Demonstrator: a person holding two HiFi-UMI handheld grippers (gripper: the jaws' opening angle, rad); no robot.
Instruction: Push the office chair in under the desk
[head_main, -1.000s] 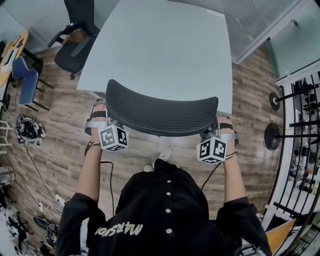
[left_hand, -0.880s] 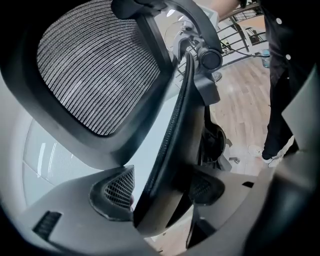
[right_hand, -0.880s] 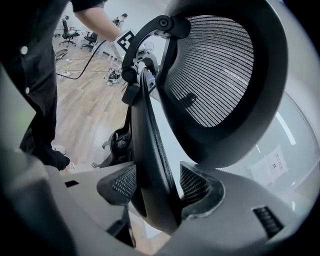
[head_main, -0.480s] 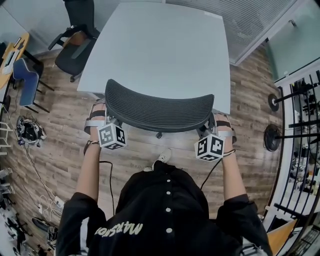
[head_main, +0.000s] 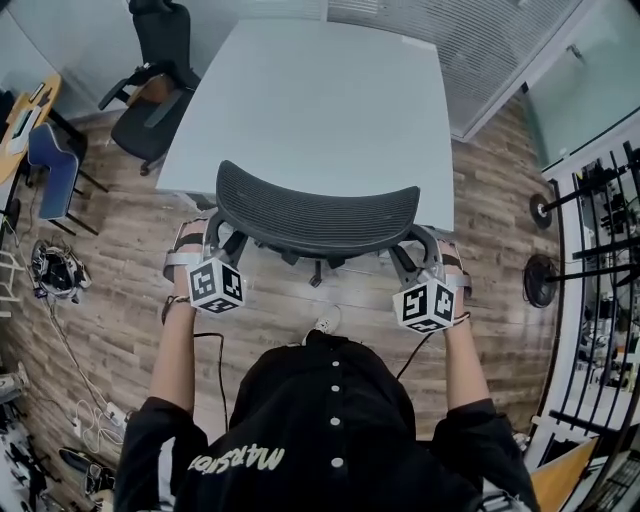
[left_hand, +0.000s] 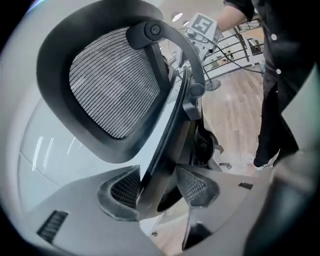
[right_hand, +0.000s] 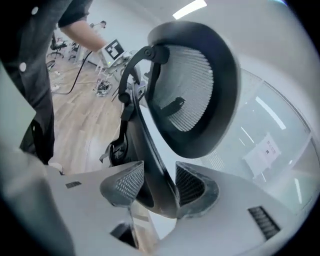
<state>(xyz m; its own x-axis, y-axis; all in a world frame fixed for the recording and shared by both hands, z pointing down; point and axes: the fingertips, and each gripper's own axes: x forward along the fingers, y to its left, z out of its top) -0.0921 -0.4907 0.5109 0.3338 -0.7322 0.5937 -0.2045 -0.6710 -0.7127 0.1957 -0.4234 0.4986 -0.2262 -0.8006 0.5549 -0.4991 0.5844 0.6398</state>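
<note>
The black mesh-backed office chair (head_main: 318, 210) stands at the near edge of the pale grey desk (head_main: 320, 90), with its back towards me. My left gripper (head_main: 222, 248) is at the left frame bar behind the backrest, and my right gripper (head_main: 412, 262) is at the right one. In the left gripper view the black frame bar (left_hand: 165, 145) runs between the jaws of the left gripper (left_hand: 157, 187). They are closing, with a gap still on one side. The right gripper (right_hand: 157, 185) straddles its bar (right_hand: 150, 150) the same way and is also closing.
A second black chair (head_main: 155, 90) and a blue chair (head_main: 50, 165) stand at the far left. Cables and gear (head_main: 55, 265) lie on the wooden floor there. A black railing (head_main: 600, 250) runs along the right, and a glass partition (head_main: 490, 50) stands behind the desk.
Both grippers have come down from the backrest's outer corners to the frame bars behind it. The chair's frame arms now show below the backrest.
</note>
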